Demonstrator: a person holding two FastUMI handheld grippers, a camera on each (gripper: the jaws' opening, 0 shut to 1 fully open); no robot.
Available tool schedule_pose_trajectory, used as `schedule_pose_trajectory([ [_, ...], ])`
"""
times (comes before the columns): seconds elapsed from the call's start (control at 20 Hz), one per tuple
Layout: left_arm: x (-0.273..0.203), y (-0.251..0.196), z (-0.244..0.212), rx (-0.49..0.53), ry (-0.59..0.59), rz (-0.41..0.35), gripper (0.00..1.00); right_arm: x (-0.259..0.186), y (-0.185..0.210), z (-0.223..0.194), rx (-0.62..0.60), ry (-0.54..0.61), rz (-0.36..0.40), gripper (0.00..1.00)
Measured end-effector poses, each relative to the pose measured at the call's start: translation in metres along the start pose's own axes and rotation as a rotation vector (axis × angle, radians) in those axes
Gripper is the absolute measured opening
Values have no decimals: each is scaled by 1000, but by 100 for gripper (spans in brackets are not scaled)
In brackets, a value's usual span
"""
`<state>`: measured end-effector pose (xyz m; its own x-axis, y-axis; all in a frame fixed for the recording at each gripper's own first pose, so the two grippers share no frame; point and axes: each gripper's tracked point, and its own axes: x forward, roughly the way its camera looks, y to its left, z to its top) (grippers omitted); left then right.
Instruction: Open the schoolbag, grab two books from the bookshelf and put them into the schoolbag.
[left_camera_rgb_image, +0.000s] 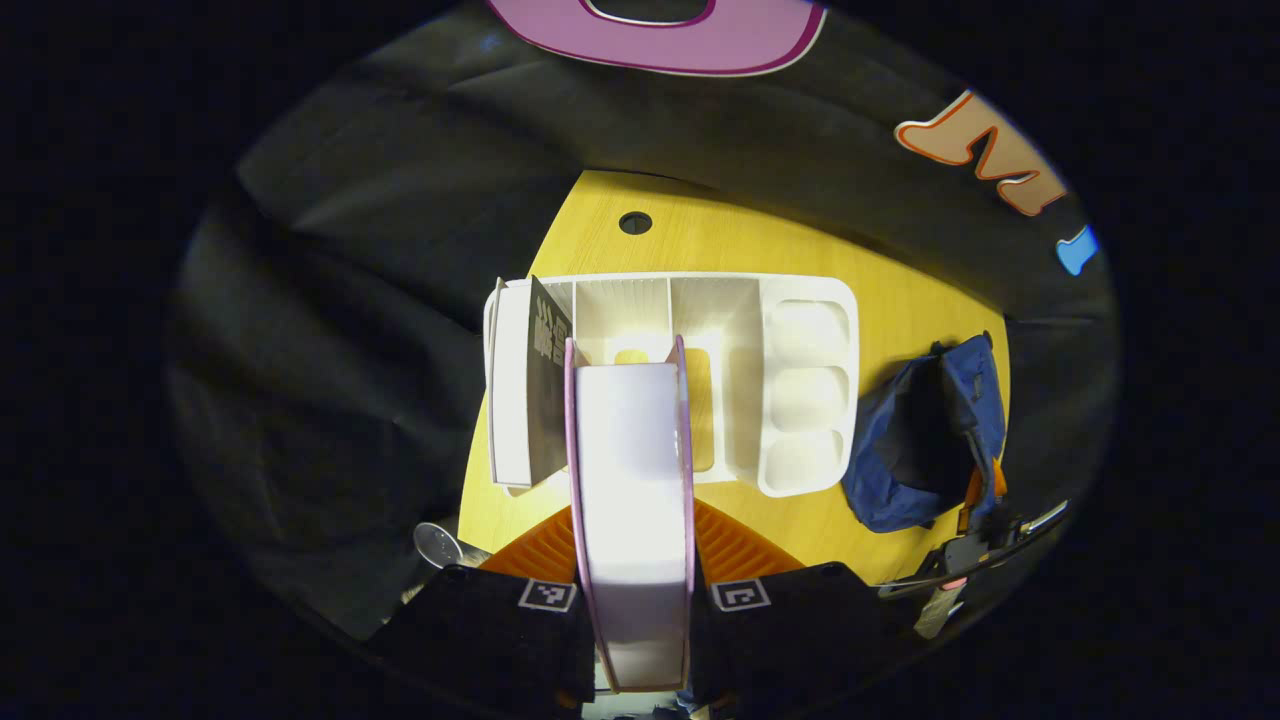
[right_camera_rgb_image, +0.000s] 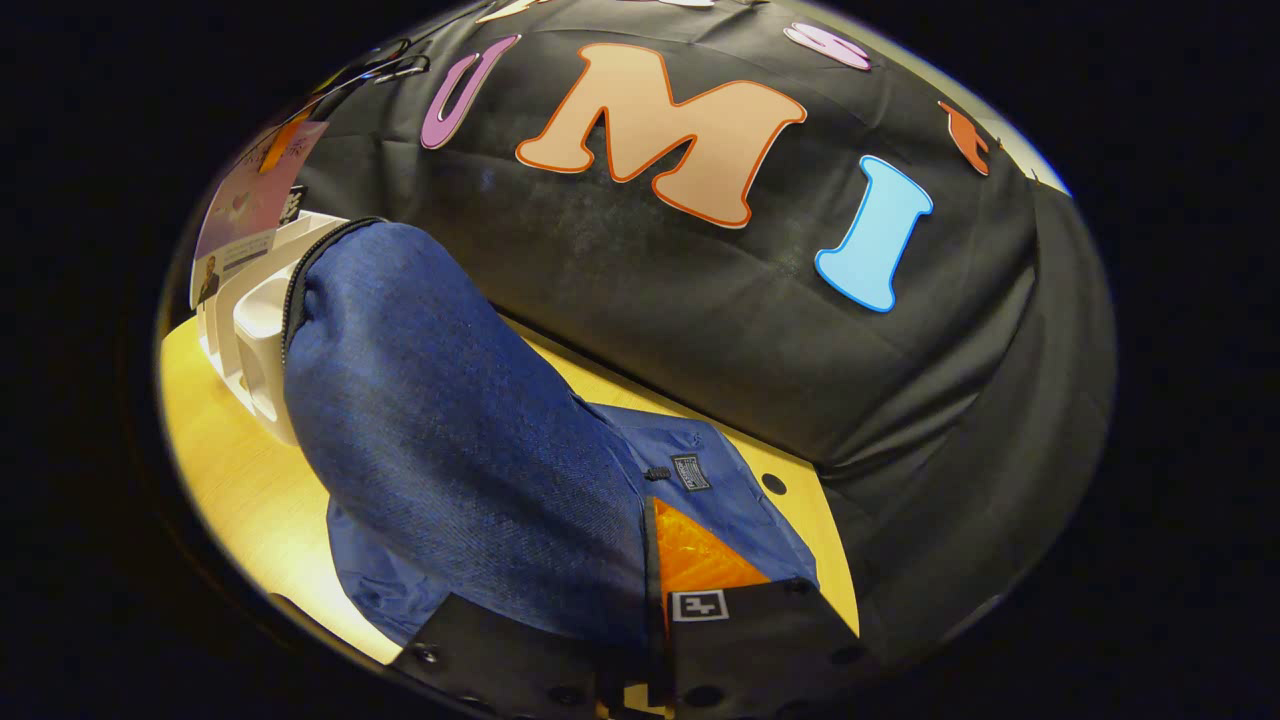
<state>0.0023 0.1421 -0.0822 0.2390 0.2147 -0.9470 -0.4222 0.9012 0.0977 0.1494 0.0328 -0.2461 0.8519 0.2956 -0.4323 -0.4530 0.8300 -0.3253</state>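
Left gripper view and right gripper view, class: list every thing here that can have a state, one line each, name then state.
Left gripper: shut on the pink-edged book.
Pink-edged book: lifted, held above the bookshelf.
Second book: standing in the bookshelf's end slot.
Bookshelf: on the table, other compartments empty.
Schoolbag: open, mouth gaping.
Right gripper: shut on the schoolbag's flap, holding it up.

tool (right_camera_rgb_image: 650, 590) gripping blue schoolbag (right_camera_rgb_image: 450, 430) flap

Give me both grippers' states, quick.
Left gripper: shut on a pink-edged book, held above the white bookshelf.
Right gripper: shut on the blue schoolbag fabric, holding it up.
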Motion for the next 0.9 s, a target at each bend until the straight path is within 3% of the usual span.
schedule_pose_trajectory([
  [0.55, -76, -45, -50, 86, -79, -89, 35, 1, -2, -1, 22, -8, 0, 9],
  [0.8, -84, -98, -66, 101, -112, -232, 37, 0, -3, -1, 42, -10, 7, 9],
  [0.9, -76, -119, -71, 109, -117, -295, 33, 0, -5, -1, 56, -10, 11, 9],
])
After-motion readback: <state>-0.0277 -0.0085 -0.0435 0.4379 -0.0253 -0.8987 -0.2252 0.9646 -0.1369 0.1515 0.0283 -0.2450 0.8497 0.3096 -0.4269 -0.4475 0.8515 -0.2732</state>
